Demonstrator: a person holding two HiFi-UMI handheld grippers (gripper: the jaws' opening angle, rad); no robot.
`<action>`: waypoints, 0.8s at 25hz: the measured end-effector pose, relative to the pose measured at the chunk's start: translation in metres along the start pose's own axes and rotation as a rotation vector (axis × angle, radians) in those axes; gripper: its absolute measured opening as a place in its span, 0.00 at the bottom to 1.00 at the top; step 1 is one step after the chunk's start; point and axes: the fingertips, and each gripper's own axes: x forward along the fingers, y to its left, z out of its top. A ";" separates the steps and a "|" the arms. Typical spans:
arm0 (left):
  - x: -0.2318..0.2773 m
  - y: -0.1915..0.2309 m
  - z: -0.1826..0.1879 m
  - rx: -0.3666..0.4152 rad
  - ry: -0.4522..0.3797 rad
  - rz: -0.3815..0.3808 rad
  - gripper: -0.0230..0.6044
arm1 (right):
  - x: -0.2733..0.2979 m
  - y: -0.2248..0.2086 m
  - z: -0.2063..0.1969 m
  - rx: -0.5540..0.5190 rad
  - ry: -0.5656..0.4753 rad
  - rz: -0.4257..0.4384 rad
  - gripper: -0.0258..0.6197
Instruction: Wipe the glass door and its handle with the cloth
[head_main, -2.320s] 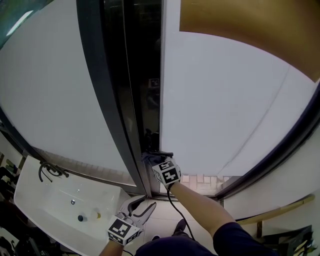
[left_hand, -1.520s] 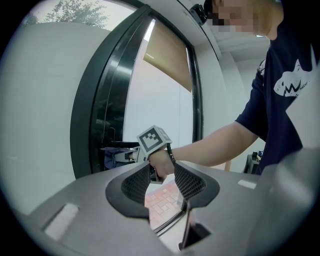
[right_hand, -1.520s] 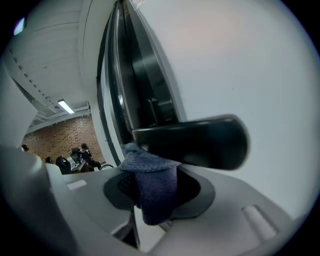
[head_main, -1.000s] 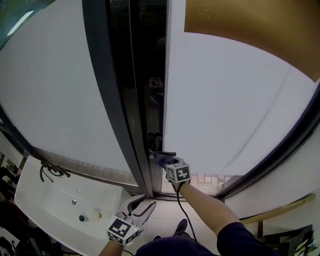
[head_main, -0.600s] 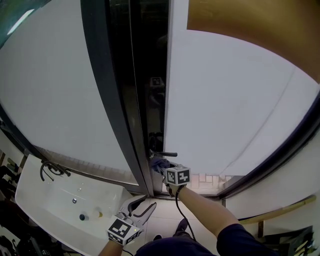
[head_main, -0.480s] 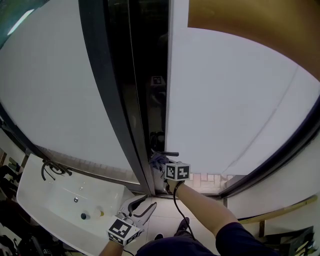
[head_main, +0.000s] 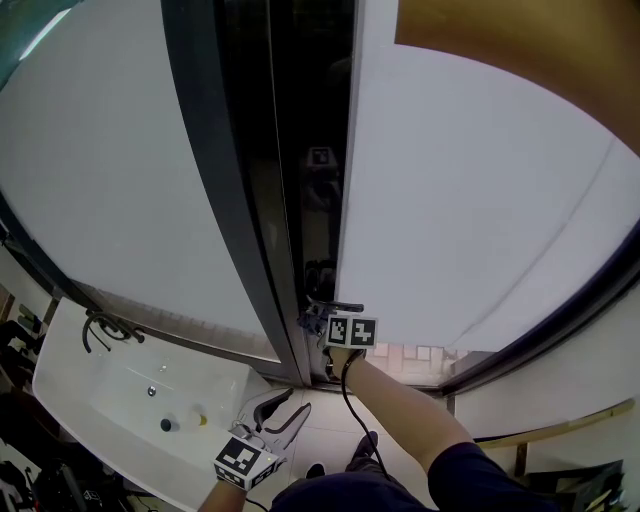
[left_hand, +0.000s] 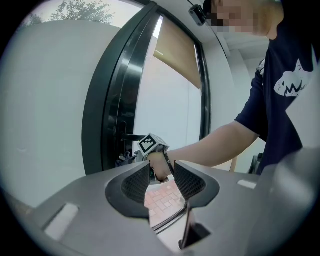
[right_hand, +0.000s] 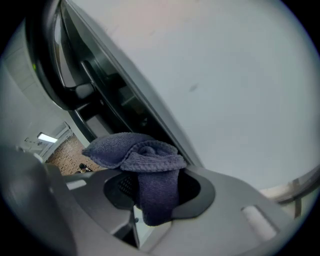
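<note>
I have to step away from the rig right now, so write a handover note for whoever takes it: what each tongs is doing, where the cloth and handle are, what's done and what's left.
Right tongs: shut on the blue cloth, held just below the door handle at the dark edge of the glass door. Contact with the handle can't be told.
Left tongs: open, empty, held low, away from the door.
Done: the cloth is in the tongs and at the handle. How much is already wiped doesn't show.
Left: probably the handle first, then the glass.
</note>
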 end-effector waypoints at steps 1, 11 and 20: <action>0.002 -0.001 0.000 0.001 -0.002 -0.003 0.27 | 0.002 -0.001 -0.003 0.002 0.014 -0.005 0.27; 0.005 -0.009 -0.001 0.000 0.017 -0.007 0.27 | 0.017 -0.022 -0.028 -0.027 0.057 -0.041 0.27; 0.001 -0.002 -0.001 0.001 0.012 0.002 0.27 | -0.018 -0.009 0.004 0.036 -0.078 0.069 0.27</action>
